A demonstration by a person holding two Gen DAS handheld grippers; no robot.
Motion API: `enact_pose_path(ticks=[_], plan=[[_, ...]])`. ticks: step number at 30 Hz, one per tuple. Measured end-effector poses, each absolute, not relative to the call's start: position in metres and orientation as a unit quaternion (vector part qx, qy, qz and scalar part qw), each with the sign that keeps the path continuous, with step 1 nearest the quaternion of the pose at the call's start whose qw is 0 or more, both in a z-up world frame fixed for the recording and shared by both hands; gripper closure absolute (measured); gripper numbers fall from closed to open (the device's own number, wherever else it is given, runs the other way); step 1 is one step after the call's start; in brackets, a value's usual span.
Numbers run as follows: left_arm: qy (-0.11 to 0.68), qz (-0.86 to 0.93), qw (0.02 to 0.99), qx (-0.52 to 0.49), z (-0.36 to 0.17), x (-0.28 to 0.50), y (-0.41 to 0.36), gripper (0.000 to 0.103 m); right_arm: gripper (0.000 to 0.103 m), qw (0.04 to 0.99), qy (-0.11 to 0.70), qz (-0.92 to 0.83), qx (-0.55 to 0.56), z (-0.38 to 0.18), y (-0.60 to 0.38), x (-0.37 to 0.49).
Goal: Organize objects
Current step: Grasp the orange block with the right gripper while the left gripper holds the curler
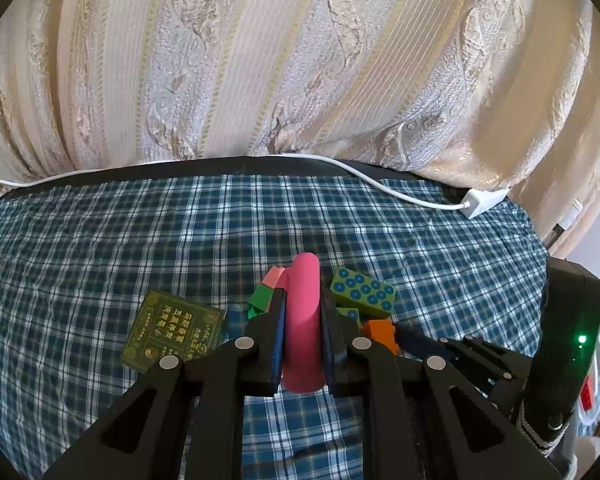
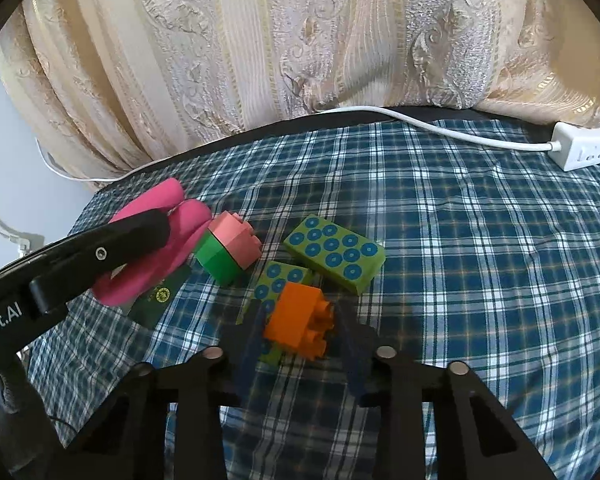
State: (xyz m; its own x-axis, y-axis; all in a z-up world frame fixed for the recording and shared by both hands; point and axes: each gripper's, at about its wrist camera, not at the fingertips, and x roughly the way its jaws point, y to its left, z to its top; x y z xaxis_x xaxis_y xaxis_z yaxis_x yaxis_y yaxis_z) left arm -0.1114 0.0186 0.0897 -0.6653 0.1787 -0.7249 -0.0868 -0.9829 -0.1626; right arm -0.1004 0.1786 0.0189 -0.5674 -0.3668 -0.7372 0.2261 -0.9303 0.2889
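My left gripper (image 1: 303,296) is shut on a pink foam cylinder (image 1: 302,320), held a little above the plaid cloth; from the right wrist the cylinder (image 2: 156,256) shows at the left with one black finger (image 2: 140,228) across it. My right gripper (image 2: 300,312) points down at an orange brick (image 2: 300,320), its blurred blue pads against the brick's two sides. That brick rests on a small green brick with blue dots (image 2: 278,280). A larger green dotted brick (image 2: 334,258) lies just beyond. A pink brick stacked on a green one (image 2: 230,252) lies on its side beside the cylinder.
A dark green printed card (image 1: 176,330) lies flat on the blue plaid cloth (image 1: 100,248) under the cylinder's left side. A white power strip (image 2: 584,148) and its cable (image 2: 440,128) run along the far edge. A cream patterned curtain (image 1: 300,60) hangs behind.
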Motion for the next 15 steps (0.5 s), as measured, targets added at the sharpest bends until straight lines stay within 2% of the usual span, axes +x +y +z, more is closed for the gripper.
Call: enact_pose_path(ticks=[4,15], plan=[[-0.058,0.911,0.074,-0.402,0.091,-0.110,0.020,0.087,0.076,0.165,-0.083,-0.883,0.431,0.020,0.180,-0.098],[-0.057,0.913,0.080,-0.395,0.097,-0.105,0.025,0.087,0.076,0.160,-0.094,-0.888,0.421,0.026,0.186,-0.079]])
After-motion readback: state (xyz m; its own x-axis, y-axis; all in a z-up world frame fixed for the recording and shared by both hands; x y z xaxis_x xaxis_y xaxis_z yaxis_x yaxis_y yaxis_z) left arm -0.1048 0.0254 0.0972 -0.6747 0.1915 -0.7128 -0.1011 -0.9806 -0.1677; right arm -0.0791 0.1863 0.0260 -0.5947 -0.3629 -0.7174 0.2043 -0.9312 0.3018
